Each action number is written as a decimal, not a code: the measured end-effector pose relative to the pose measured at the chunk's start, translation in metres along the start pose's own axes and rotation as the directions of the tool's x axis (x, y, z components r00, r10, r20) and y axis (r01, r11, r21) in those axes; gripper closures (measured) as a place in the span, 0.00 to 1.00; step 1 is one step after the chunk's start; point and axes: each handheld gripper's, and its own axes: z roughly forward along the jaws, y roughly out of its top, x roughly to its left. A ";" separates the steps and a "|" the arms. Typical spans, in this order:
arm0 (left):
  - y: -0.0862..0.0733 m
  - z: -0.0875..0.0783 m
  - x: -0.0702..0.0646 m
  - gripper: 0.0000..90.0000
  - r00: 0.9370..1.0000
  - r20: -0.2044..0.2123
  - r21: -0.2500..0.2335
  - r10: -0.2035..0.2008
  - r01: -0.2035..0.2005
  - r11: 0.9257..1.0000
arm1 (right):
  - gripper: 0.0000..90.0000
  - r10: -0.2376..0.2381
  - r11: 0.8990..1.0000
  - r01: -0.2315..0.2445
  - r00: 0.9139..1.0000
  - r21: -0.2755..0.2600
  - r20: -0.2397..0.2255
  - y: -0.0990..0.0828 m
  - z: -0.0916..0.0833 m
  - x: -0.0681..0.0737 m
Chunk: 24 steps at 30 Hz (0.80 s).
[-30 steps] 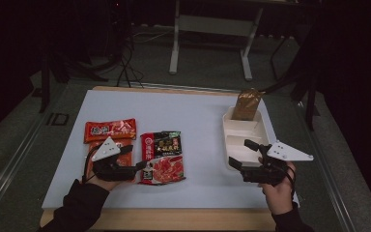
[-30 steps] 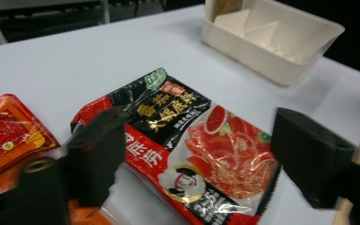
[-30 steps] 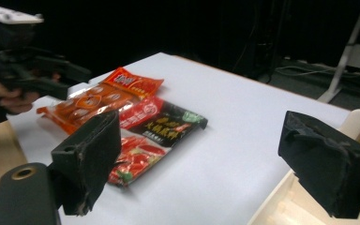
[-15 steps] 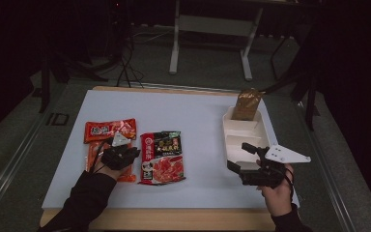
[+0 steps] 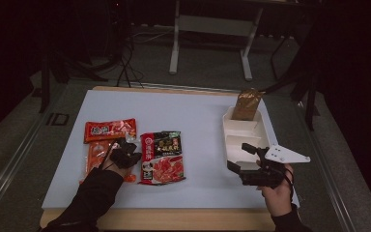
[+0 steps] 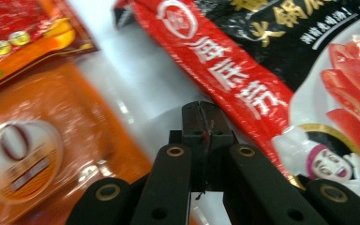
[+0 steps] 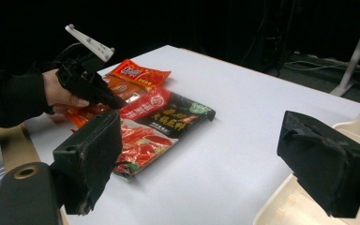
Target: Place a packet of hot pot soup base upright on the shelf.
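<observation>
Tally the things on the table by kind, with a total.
Red and orange sauce packets: 3 (top, lower orange, black-and-red)
Brown pouch: 1
White compartment tray: 1
Total: 5

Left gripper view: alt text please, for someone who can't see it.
The left gripper, jaws shut with nothing between them, points down at the white table in the gap between an orange packet and a red-and-black hotpot sauce pouch.
</observation>
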 end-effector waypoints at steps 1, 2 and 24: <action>0.001 0.002 -0.002 1.00 1.000 -0.007 0.006 0.003 -0.003 1.000 | 0.16 0.002 1.000 -0.002 1.000 0.001 -0.001 0.000 0.000 0.000; 0.001 0.003 -0.003 1.00 1.000 -0.011 0.013 0.007 -0.007 1.000 | 0.16 0.005 1.000 -0.005 1.000 0.001 -0.001 0.000 0.000 -0.001; 0.014 0.009 -0.048 1.00 0.988 0.121 0.039 0.097 -0.103 0.994 | 0.16 0.019 1.000 -0.019 1.000 -0.003 -0.012 -0.001 0.000 -0.003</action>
